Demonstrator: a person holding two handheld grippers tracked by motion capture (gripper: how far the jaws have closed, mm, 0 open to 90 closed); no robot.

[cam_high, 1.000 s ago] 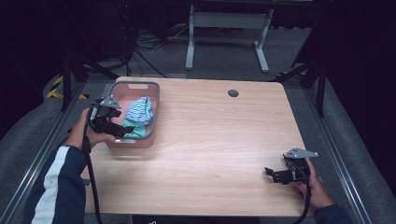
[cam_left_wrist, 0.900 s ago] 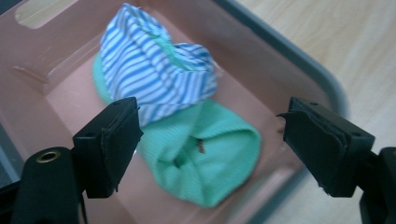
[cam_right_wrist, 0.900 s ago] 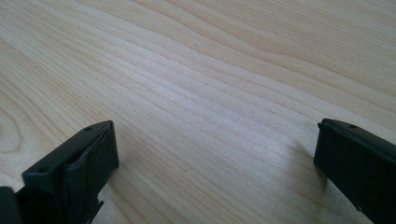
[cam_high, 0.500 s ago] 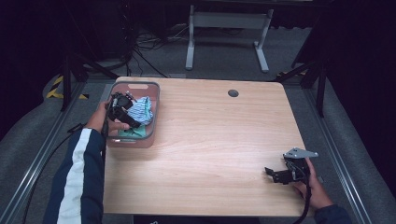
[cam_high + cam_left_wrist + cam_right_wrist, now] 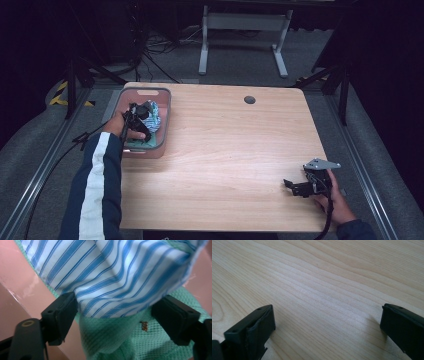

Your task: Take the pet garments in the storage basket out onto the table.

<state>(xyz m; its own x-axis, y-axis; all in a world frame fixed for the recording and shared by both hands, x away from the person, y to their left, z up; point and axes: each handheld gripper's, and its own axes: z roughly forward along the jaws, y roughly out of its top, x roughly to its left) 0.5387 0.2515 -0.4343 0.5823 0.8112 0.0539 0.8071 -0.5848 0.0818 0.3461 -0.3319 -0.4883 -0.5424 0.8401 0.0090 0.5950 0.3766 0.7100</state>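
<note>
A pink plastic bin [image 5: 145, 91] stands at the table's left edge. In it a blue-and-white striped cloth [image 5: 153, 111] lies bunched on a green knit cloth [image 5: 152, 142]. My left gripper [image 5: 142, 125] is down inside the bin. In the left gripper view its jaws stand wide on either side of the striped cloth [image 5: 112, 272], whose lower edge hangs between them over the green cloth [image 5: 120, 340]; my left gripper [image 5: 117, 302] is open. My right gripper [image 5: 291, 187] rests low over the wooden table [image 5: 225, 145] near the front right corner, open, with bare wood between its jaws [image 5: 327, 311].
A round cable hole [image 5: 249, 99] sits near the table's far edge. Beyond the table are a dark floor, a metal stand [image 5: 240, 22] and cables. The left gripper's cable [image 5: 60, 155] trails off the table's left side.
My left hand has moved from the bin's left rim rightward and down into the bin, onto the cloths. The right hand has stayed in place.
</note>
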